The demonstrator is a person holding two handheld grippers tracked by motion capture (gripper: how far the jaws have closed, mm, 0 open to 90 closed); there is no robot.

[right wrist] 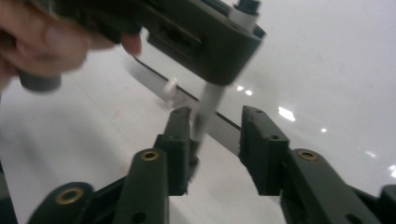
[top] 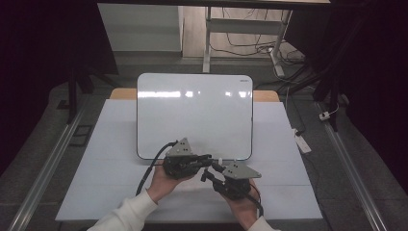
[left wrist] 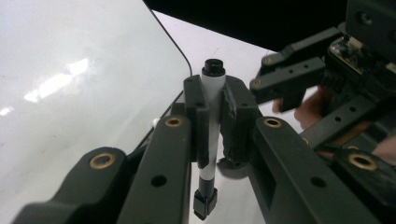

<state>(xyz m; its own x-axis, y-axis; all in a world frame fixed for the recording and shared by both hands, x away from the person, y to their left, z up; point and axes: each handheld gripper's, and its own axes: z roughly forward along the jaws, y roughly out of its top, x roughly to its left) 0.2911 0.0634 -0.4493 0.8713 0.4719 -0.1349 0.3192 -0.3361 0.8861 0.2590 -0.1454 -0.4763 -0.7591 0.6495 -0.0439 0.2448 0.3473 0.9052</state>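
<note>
A white marker pen (left wrist: 213,88) with black ends stands clamped between the pads of my left gripper (left wrist: 215,100), which is shut on its barrel. In the high view the left gripper (top: 207,158) sits at the near edge of a white whiteboard (top: 195,110), pointing right. My right gripper (top: 208,173) lies just in front of it, pointing left and away. In the right gripper view its jaws (right wrist: 215,116) stand apart. The pen's lower end (right wrist: 208,105) hangs between them close to the left pad, and the right pad is well off it. The left gripper's body (right wrist: 201,37) looms above.
The whiteboard lies flat on a white table cover (top: 120,183) and reflects ceiling lights. A small white piece (right wrist: 170,86) sits at the board's near edge. A hand (right wrist: 42,42) grips the left gripper. Dark floor, rails and cables surround the table.
</note>
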